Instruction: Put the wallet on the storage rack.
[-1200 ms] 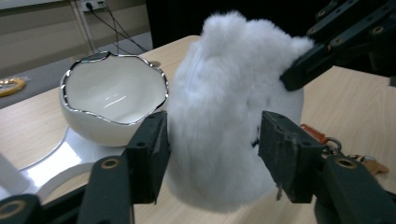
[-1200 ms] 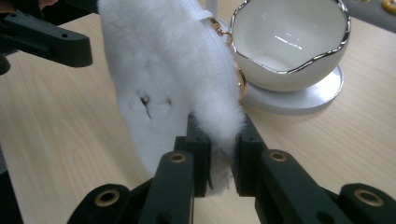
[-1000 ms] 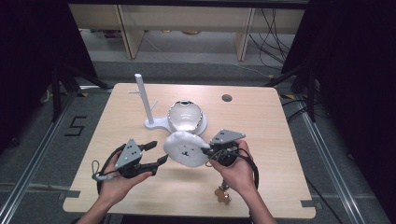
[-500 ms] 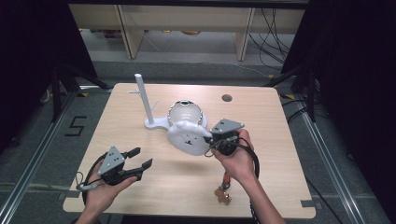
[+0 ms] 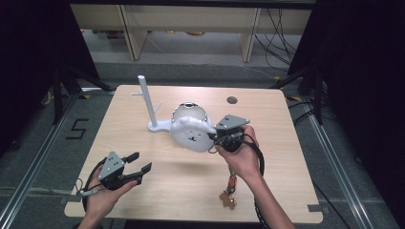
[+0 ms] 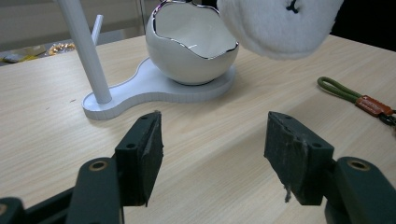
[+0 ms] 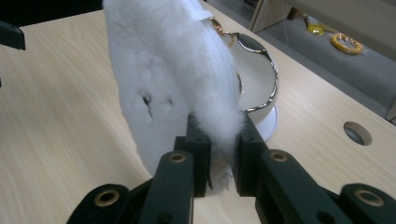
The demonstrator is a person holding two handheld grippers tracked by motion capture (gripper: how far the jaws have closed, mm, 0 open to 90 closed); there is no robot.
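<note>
Here the step in hand looks to be setting the white fluffy pouch (image 5: 191, 134) into the egg-shaped white bowl (image 5: 190, 113) that stands on its white stand with an upright post (image 5: 148, 104), toward the far middle of the surface (image 5: 286, 157). The pouch hangs in the air just in front of the bowl, overlapping its near rim in the high view, and is clear of the wood below.

To do this well, I would carry the pouch higher than the bowl's jagged silver edge before moving it farther away, since its zipper pull and soft pile could catch there. It should come down over the opening's centre, and the grip should let go only once the bowl takes its weight. The post at the left deserves a wide berth.

The right tool (image 7: 219, 154) is clamped on one fluffy edge of the pouch, both pads pressed into the fur, so the pouch dangles from a corner and may swing. A steady wrist matters.

The left tool (image 6: 212, 154) is low at the near left, its pads well apart with nothing between them, touching nothing.

A green and orange strap with a key ring (image 5: 230, 188) lies near the right forearm, away from the work.
</note>
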